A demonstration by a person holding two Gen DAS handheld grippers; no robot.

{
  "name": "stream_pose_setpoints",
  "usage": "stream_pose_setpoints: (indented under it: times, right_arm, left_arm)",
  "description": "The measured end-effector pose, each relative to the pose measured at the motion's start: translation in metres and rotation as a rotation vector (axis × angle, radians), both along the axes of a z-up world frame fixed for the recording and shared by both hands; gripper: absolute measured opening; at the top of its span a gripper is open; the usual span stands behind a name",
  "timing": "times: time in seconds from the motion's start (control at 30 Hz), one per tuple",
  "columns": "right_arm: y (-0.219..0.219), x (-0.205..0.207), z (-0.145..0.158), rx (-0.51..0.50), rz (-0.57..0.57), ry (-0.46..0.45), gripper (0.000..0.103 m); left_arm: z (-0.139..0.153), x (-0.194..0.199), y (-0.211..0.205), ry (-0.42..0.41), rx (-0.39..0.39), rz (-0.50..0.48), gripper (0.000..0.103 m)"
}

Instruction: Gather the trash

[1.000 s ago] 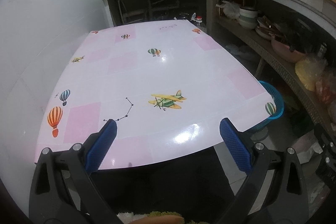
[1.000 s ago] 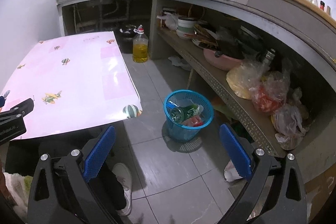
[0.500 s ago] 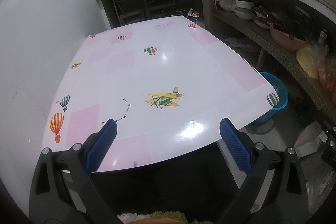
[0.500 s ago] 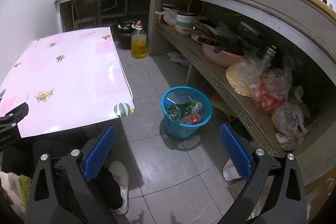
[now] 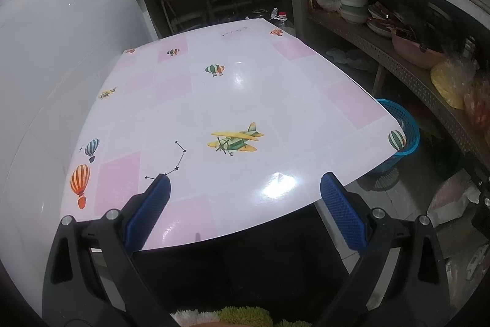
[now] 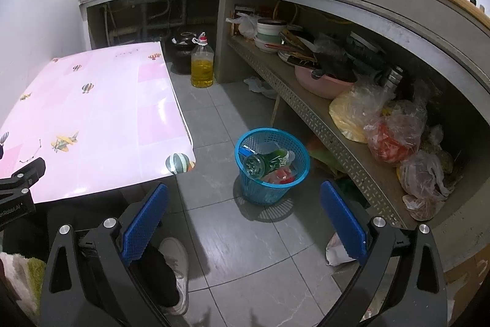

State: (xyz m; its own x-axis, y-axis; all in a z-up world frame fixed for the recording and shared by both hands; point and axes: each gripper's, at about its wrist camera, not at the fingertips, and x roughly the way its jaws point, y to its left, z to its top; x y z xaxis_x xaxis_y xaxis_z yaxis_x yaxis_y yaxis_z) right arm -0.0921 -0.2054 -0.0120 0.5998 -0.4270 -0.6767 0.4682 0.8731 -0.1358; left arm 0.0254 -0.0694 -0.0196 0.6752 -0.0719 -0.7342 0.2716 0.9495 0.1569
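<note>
A blue mesh basket (image 6: 284,143) stands on the grey tiled floor right of the table, holding a green bottle (image 6: 268,160) and a red wrapper (image 6: 280,175). Its rim (image 5: 407,124) peeks past the table's right edge in the left wrist view. My left gripper (image 5: 245,201) hovers open over the near edge of the pink table (image 5: 239,100), nothing between its blue pads. My right gripper (image 6: 243,210) is open above the floor, short of the basket and empty. The left gripper's black arm (image 6: 21,183) shows at the left edge of the right wrist view.
The table carries only its printed balloons and aeroplane. A bottle of yellow oil (image 6: 202,66) and a dark pot (image 6: 183,45) stand on the floor by the counter. A low shelf (image 6: 343,140) holds bowls and plastic bags. A person's white shoe (image 6: 174,265) is below.
Both views have pulled slightly back and up over the second. The table and basket sit a little farther off. Both grippers stayed open and empty.
</note>
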Motion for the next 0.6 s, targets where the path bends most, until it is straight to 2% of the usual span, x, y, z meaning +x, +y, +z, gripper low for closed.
stream_pose_setpoints:
  times: [0.6]
  right_arm:
    - [0.0088, 0.005, 0.0074, -0.017, -0.008, -0.006, 0.096]
  left_arm:
    - [-0.0001, 0.0005, 0.0004, 0.002, -0.003, -0.001, 0.094]
